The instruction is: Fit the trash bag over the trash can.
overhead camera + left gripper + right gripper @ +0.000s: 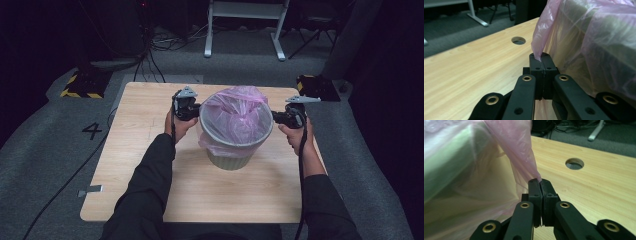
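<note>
Pink bag [235, 112] | bin [231, 159] | both jaws pinch its edges

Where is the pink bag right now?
In the high view the pink bag lines the bin mid-table, between the left gripper and right gripper.

bin [231, 159] sits mid-counter [150, 185], bag [235, 117] inside it, left tongs [198, 111] and right tongs [274, 117] flanking either side.

Bin [235, 159] wall mostly behind draped pink bag [235, 112]; bag's far edges beyond both gripper views' frames.
</note>
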`<state>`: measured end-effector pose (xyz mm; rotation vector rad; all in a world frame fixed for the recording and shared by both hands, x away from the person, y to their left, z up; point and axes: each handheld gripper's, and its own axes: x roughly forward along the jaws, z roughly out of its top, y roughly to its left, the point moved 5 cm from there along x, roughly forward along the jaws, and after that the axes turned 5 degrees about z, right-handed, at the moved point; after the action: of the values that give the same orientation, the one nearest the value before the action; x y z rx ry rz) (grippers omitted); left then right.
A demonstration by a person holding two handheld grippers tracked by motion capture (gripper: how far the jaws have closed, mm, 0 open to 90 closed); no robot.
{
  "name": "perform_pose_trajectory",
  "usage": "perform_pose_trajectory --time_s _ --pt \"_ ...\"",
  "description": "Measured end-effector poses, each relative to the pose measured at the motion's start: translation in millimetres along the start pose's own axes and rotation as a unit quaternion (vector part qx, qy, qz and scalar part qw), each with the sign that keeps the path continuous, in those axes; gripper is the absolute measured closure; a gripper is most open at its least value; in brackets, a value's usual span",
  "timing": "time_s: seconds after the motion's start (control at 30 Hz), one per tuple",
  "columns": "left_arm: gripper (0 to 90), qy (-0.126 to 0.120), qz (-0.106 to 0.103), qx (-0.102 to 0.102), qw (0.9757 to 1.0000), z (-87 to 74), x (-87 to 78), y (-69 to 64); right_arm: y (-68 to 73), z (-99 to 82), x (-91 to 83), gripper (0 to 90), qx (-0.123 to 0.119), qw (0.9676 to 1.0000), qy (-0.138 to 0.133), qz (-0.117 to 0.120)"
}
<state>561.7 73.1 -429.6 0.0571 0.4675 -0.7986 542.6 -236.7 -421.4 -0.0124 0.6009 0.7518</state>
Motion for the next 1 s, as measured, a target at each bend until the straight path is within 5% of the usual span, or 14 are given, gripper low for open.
perform_pose_trajectory --time_s 0.1,0.17,0.4,0.47,0.73,0.8,0.97,1.0 --pt "89.7 0.010 0.003 0.003 0.9999 0.3 1.3 0.1 0.5 -3.1 3.8 88.2 -0.003 0.9996 0.027 -0.006" --pt "89.7 0.041 -0.015 -0.003 0.9990 -3.5 5.7 -0.2 -0.4 -5.3 6.7 87.7 0.005 0.9992 0.038 -0.005" --pt "89.8 0.065 -0.022 0.007 0.9976 -13.2 5.3 -1.7 -0.1 -15.4 10.7 87.9 0.012 0.9988 0.047 0.008" --pt "89.6 0.080 -0.013 0.009 0.9967 -18.1 5.0 0.6 -0.1 -23.6 11.7 88.0 0.010 0.9977 0.066 0.004" --pt "83.1 0.094 0.016 0.025 0.9951 -40.5 -17.5 11.5 -8.5 -40.4 -6.5 85.9 0.013 0.9980 0.062 0.006" --pt "75.9 0.093 0.023 0.028 0.9950 -43.0 -20.6 12.7 -9.7 -42.3 -10.3 85.0 0.013 0.9982 0.059 0.007" --pt "55.4 0.065 0.039 0.030 0.9967 -44.5 -42.6 13.2 -15.3 -46.6 -27.9 64.0 -0.012 0.9992 0.037 -0.004" --pt "39.1 0.061 0.043 0.030 0.9967 -43.9 -47.5 13.0 -15.3 -45.9 -35.6 53.6 -0.027 0.9992 0.029 -0.007"
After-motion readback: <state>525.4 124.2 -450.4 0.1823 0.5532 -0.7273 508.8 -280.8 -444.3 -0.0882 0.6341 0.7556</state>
